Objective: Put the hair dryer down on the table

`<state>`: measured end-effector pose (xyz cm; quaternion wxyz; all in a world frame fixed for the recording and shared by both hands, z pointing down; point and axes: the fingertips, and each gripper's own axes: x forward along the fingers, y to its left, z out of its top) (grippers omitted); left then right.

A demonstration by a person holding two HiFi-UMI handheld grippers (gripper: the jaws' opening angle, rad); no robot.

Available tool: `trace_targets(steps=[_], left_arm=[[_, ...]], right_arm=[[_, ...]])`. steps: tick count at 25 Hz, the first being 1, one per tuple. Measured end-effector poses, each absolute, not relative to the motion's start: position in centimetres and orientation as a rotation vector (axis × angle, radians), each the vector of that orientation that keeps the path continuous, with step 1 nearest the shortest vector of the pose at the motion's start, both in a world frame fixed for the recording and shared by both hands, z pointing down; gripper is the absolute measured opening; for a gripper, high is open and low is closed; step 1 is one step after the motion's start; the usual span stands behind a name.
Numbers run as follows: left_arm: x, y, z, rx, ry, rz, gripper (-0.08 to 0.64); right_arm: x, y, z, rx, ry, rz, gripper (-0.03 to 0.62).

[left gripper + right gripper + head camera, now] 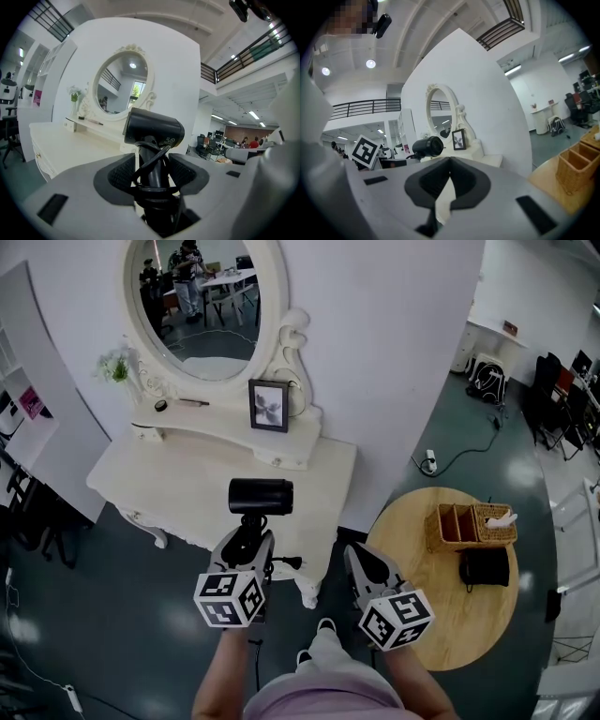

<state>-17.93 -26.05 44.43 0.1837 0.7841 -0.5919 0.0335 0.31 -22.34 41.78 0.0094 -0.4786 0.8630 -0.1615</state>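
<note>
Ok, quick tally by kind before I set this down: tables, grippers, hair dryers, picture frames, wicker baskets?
Tables: 2, white dressing table and round wooden table
Grippers: 2, left gripper and right gripper
Hair dryers: 1, hair dryer, held in the left fingers
Picture frames: 1, picture frame
Wicker baskets: 1, wicker basket
Total: 7

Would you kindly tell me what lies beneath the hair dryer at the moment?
The hair dryer, held by its handle in the left gripper, hangs over the white dressing table; bare tabletop shows around it. The patch directly below is covered by dryer and gripper.
</note>
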Motion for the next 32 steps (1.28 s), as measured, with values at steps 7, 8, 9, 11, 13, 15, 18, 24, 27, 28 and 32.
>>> trace_targets(steps=[7, 8, 9, 11, 13, 15, 18, 24, 27, 28, 32], left_arm=[[-15.9, -29.4, 46.4, 2.215, -1.621, 0.155, 0.224], [-15.5, -29.9, 46.7, 2.215, -1.615, 0.167, 0.224], [-15.1, -30.3, 47.1, 2.215, -1.608, 0.181, 0.224], [-14.5, -31.1, 47.8, 2.214, -1.590, 0.206, 0.224], [-14.0, -32.0, 48.4, 2.209, -1.574, 0.222, 0.224], [-13.5, -32.8, 49.1, 2.204, -1.565, 0.241, 0.224], [-12.8, -33.7, 50.1, 2.193, -1.553, 0.276, 0.224], [-12.1, -35.0, 52.6, 2.170, -1.517, 0.376, 0.224], [-11.7, -35.3, 53.6, 2.161, -1.502, 0.417, 0.224], [-11.6, -35.4, 53.9, 2.159, -1.498, 0.429, 0.224], [-11.4, -35.7, 54.9, 2.144, -1.490, 0.463, 0.224]], right_arm=[[1.3, -23.7, 42.5, -1.507, 2.680, -0.536, 0.003], [1.5, -23.8, 42.6, -1.510, 2.679, -0.538, 0.003], [1.7, -24.0, 42.7, -1.512, 2.678, -0.541, 0.003], [1.9, -24.2, 42.9, -1.515, 2.676, -0.549, 0.003], [2.0, -24.5, 43.1, -1.515, 2.675, -0.554, 0.003], [2.2, -24.8, 43.2, -1.516, 2.675, -0.556, 0.003], [2.5, -24.9, 43.4, -1.519, 2.674, -0.566, 0.003], [2.9, -25.3, 43.8, -1.533, 2.670, -0.584, 0.003], [3.0, -25.4, 43.9, -1.537, 2.667, -0.589, 0.003], [3.0, -25.4, 43.9, -1.538, 2.667, -0.590, 0.003], [3.0, -25.6, 44.2, -1.539, 2.671, -0.599, 0.003]])
